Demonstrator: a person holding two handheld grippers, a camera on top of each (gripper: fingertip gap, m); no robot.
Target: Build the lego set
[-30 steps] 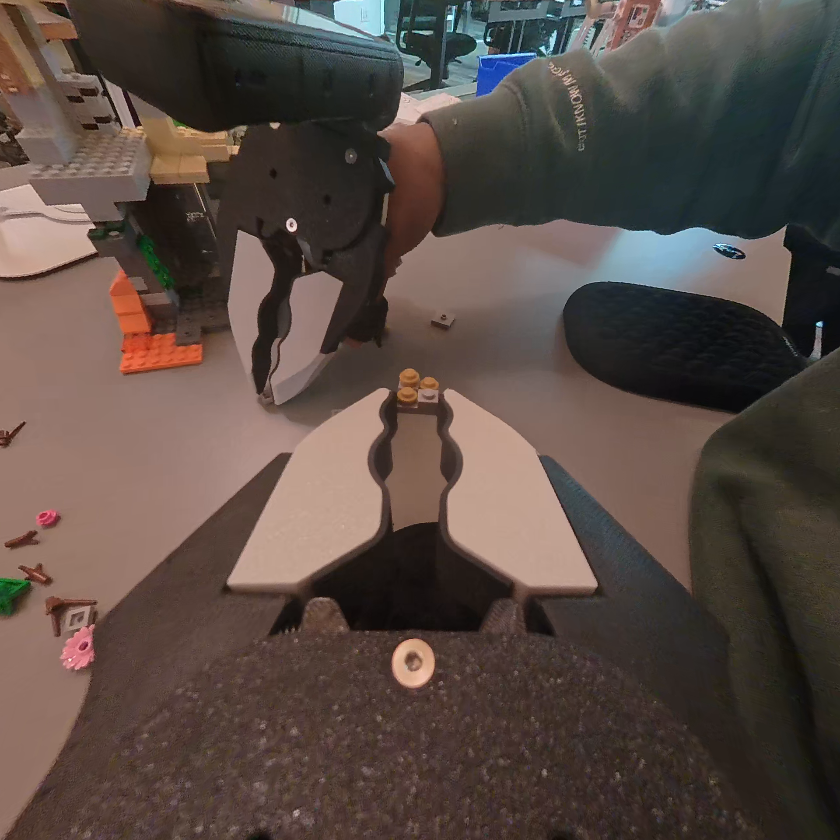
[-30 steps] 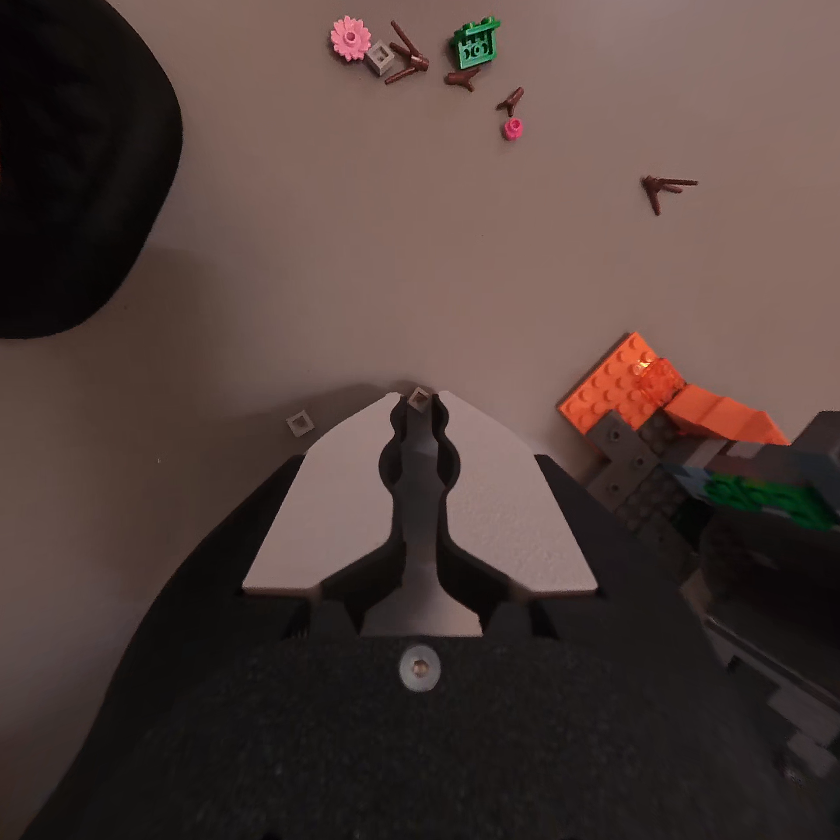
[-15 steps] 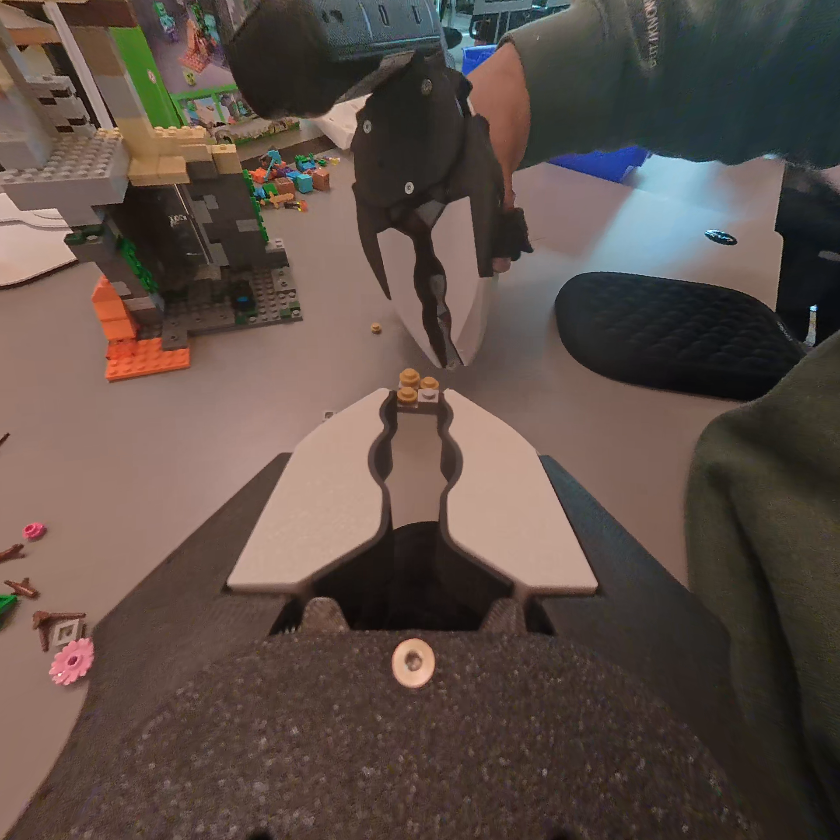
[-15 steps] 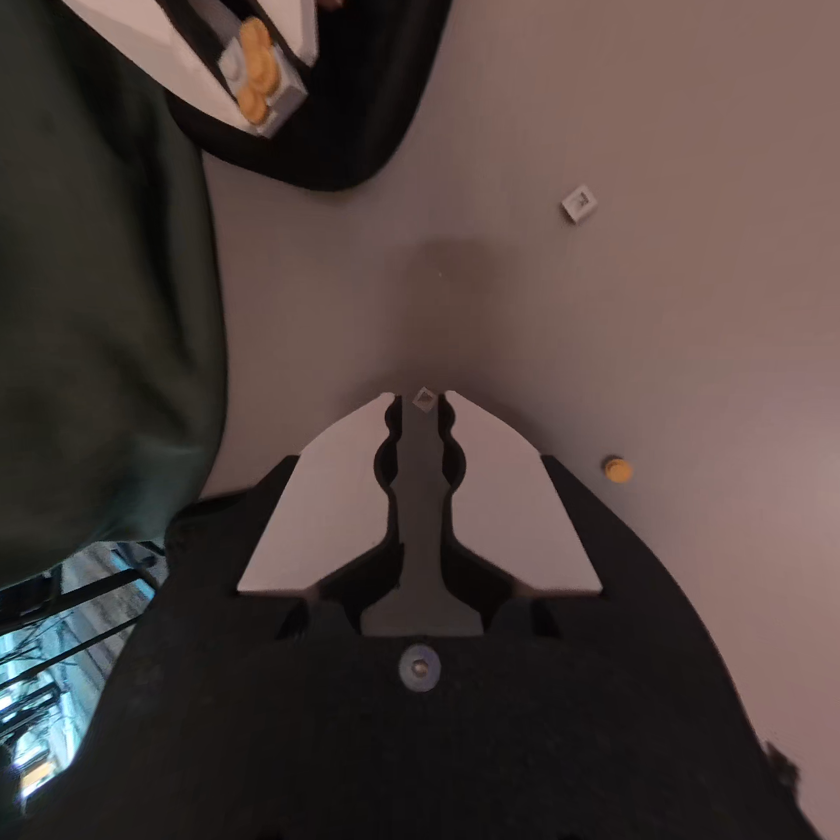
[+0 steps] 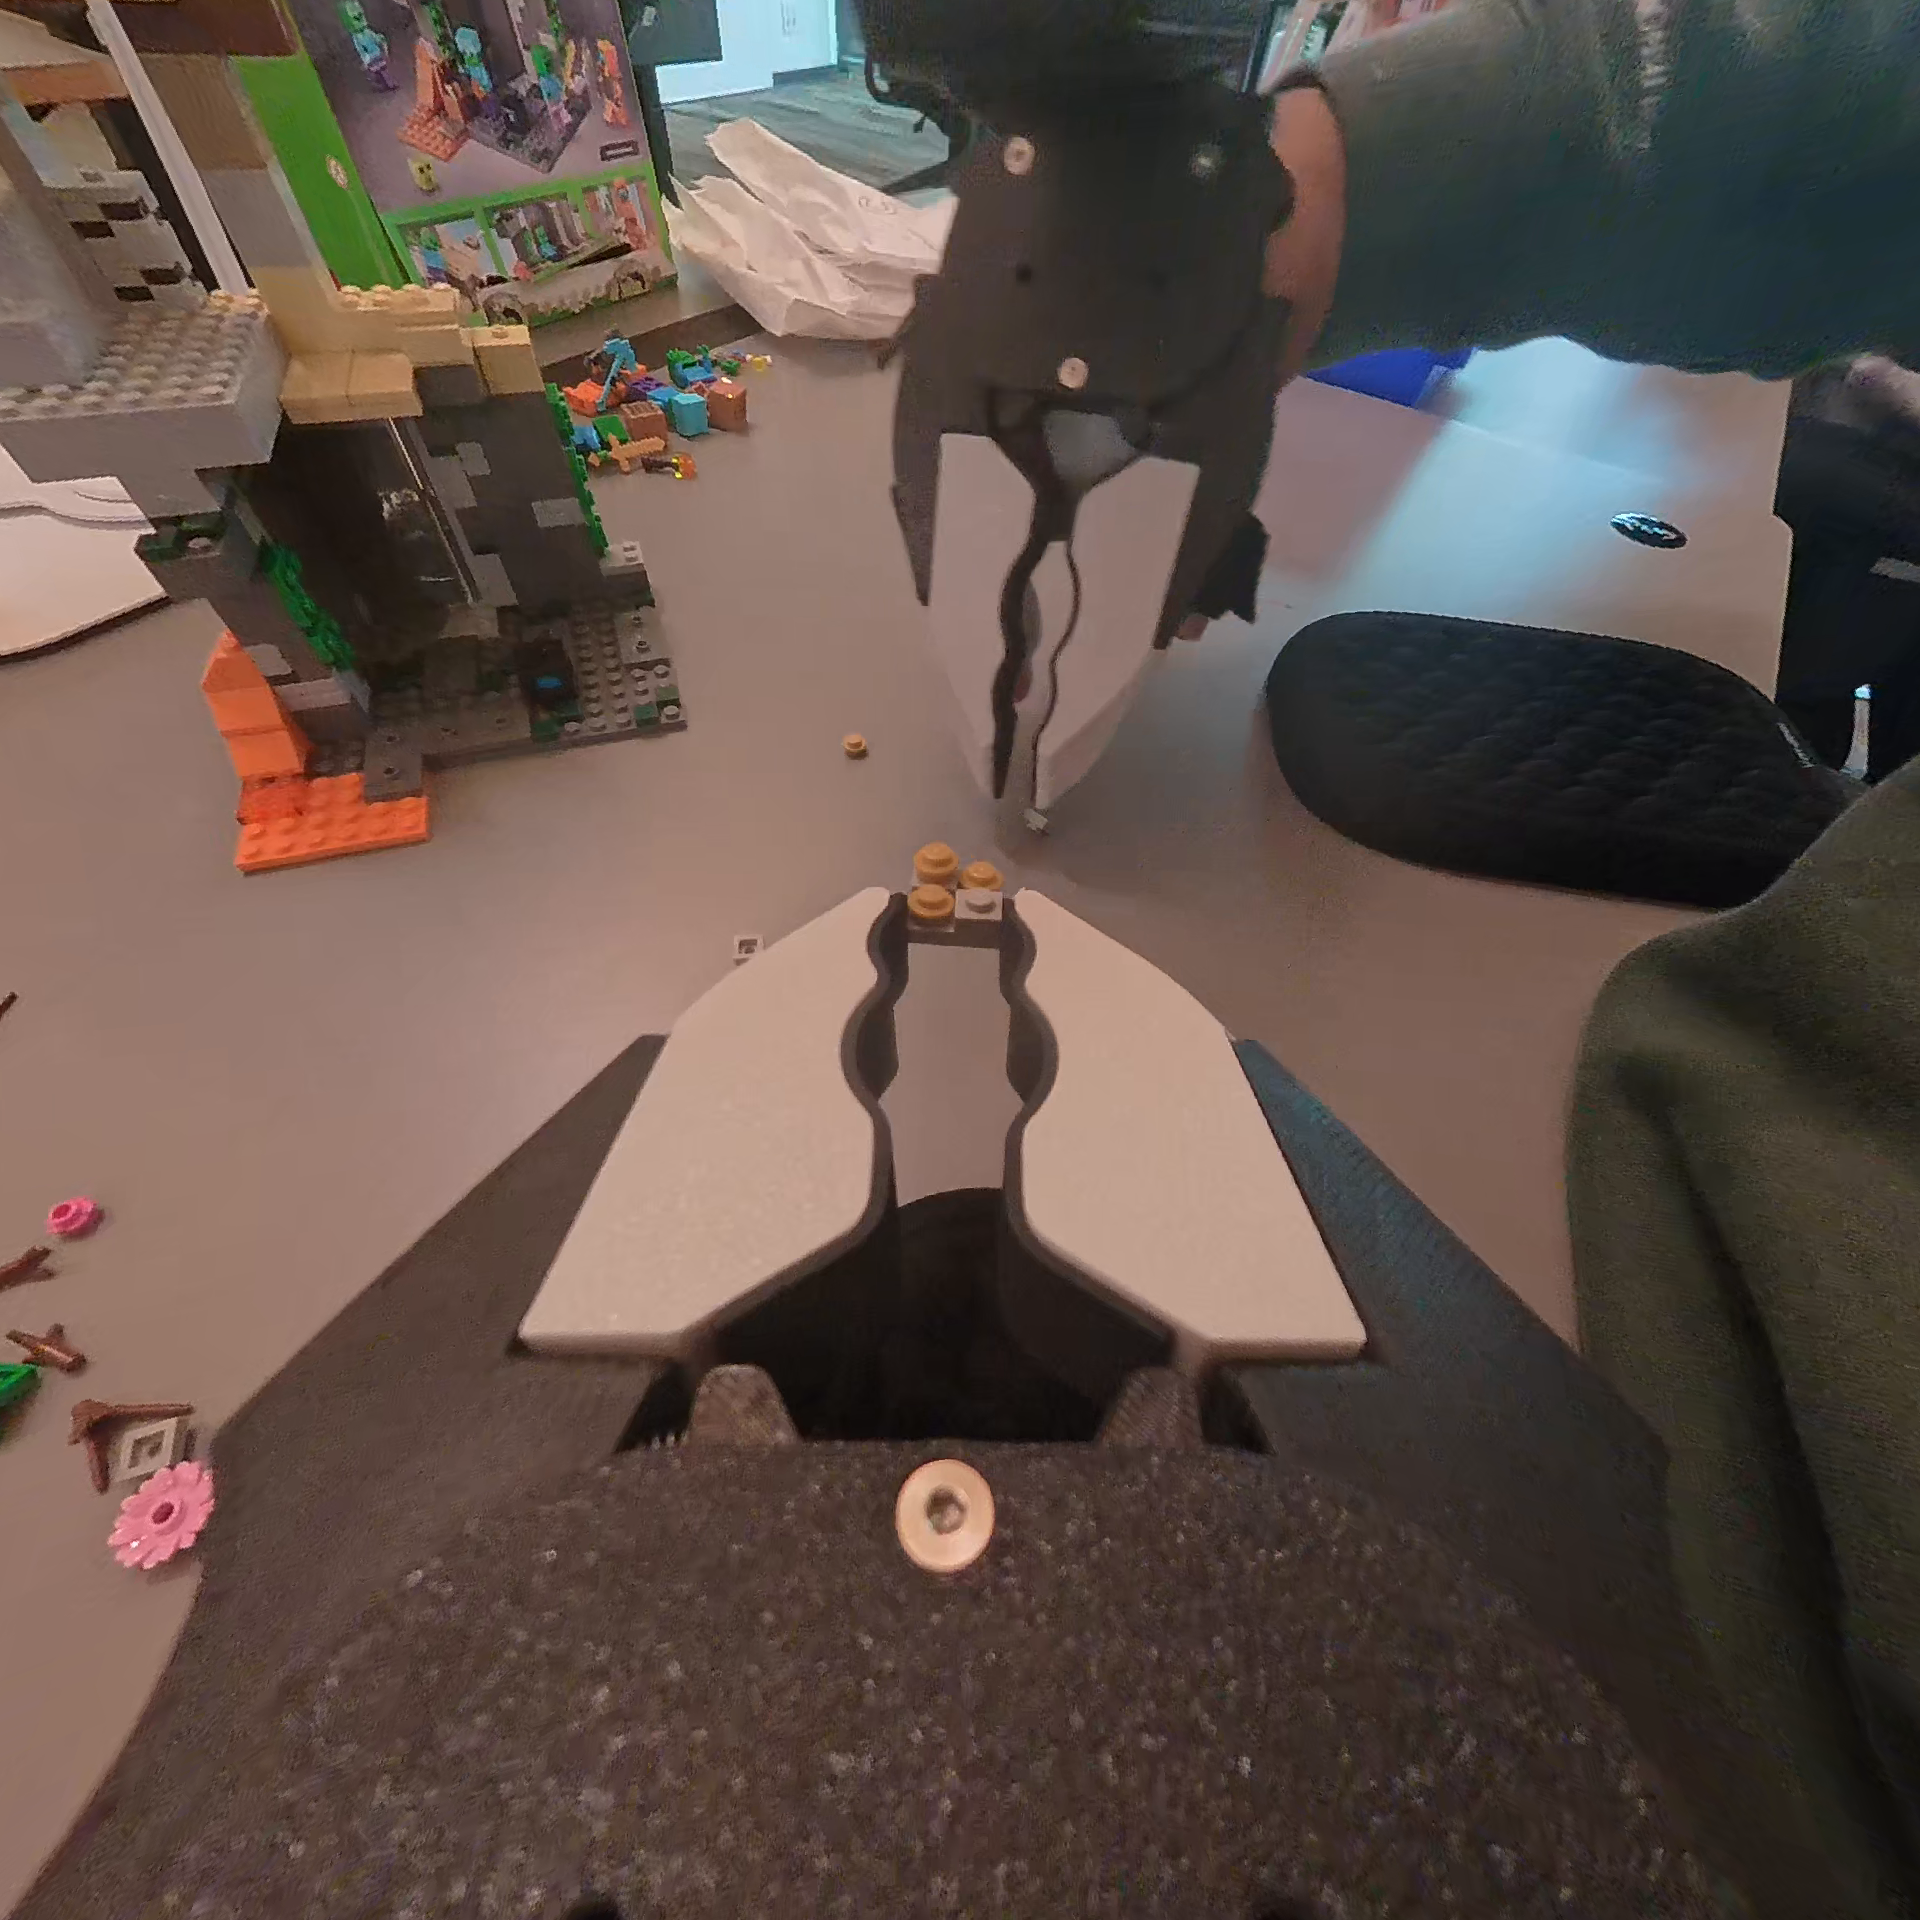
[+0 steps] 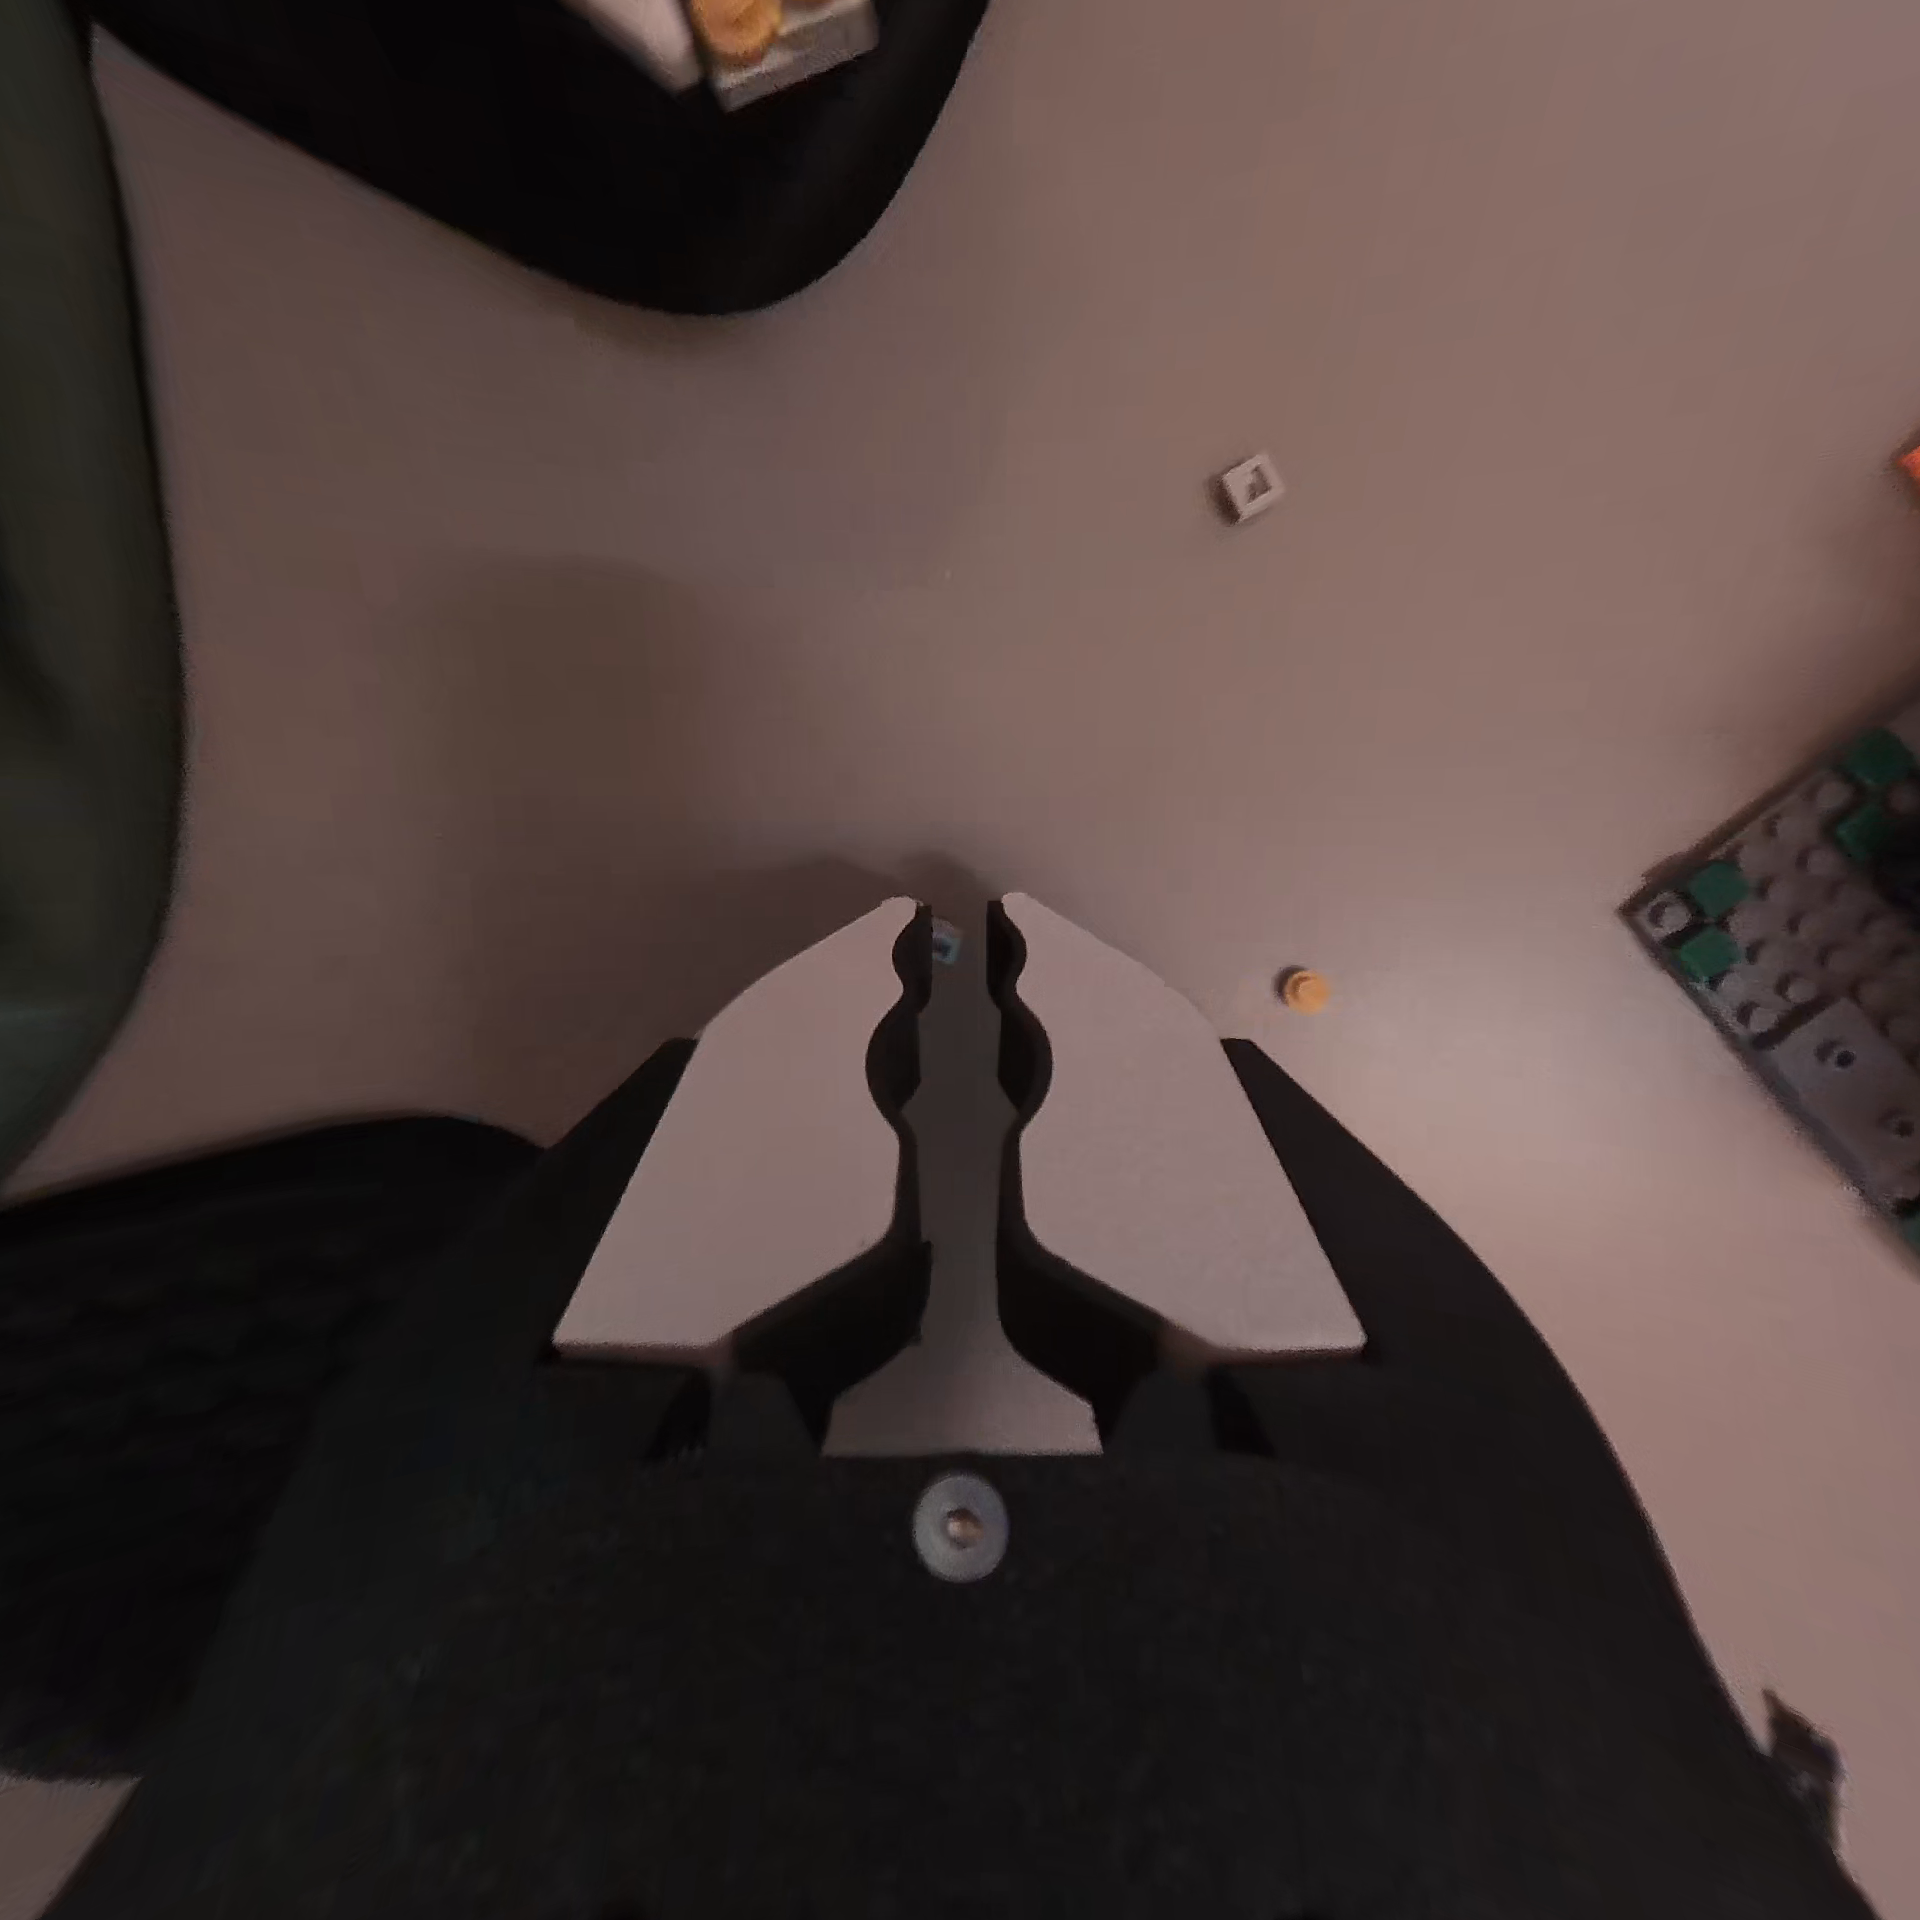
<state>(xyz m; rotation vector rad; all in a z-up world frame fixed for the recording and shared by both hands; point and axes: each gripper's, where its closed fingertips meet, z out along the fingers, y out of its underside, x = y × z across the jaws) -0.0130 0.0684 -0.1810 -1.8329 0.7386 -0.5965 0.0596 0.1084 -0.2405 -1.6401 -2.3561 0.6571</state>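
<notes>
grey 1x1 plate point(image 6: 943, 943) pinched in the right tongs point(image 6: 951, 920) has swung over, now just above the studded plate point(image 5: 954, 902) clamped in the left tongs point(image 5: 954, 925); pressing on looks next

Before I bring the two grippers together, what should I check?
1. Left gripper grip on the dark plate: ok, clamped at the tips, studs up.
2. Right gripper hold on the tiny grey piece: cannot tell; the view is blurred and a gap shows beside the piece.
3. Piece lined up over the plate: not ok; the right gripper's tips hang beyond the plate and to its right.
4. Free spot on the plate: cannot tell; three tan round studs and a grey tile cover its top.
5. Path between the grippers: ok; the loose tan stud lies off to the side.
</notes>
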